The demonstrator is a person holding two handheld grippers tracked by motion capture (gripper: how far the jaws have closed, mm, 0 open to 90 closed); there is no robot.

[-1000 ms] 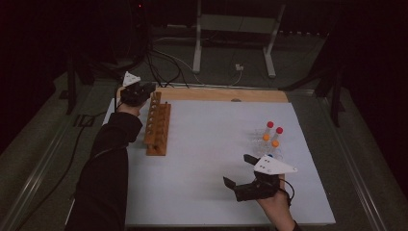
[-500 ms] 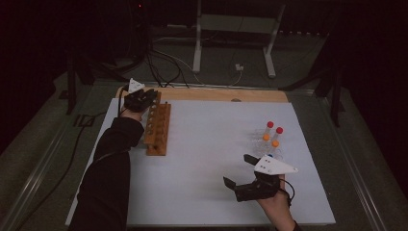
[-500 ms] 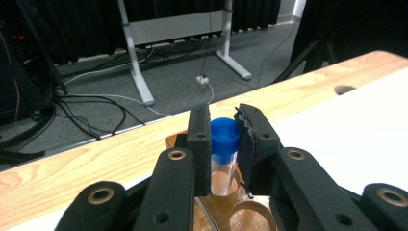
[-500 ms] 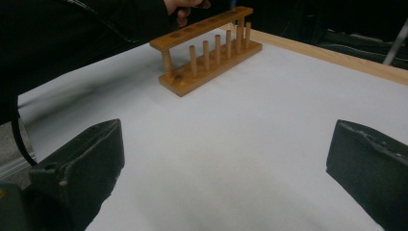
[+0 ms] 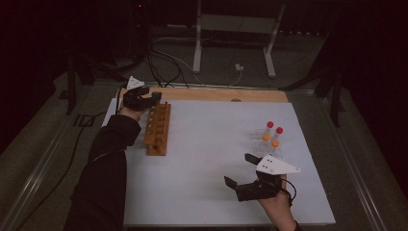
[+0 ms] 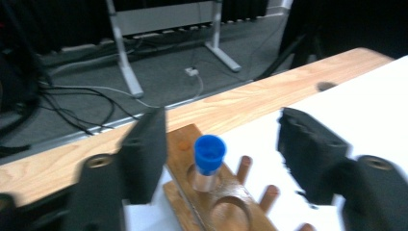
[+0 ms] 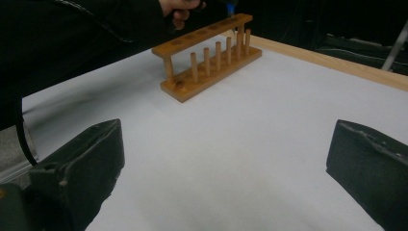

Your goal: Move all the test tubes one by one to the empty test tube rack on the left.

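Blue-capped tube [image 6: 209, 162] stands in the wooden rack's [image 5: 158, 129] end hole, light, slick, breakable; grip just under the cap. Left gripper [image 6: 221, 149] fingers gape around it, empty; right gripper [image 5: 245, 169] fingers wide, empty.

No readable text, label, brand, number or sign stands anywhere in these views — the wooden rack [image 5: 158, 129], the capped tubes [image 5: 271, 134] and the white table sheet [image 5: 207, 159] carry no visible markings
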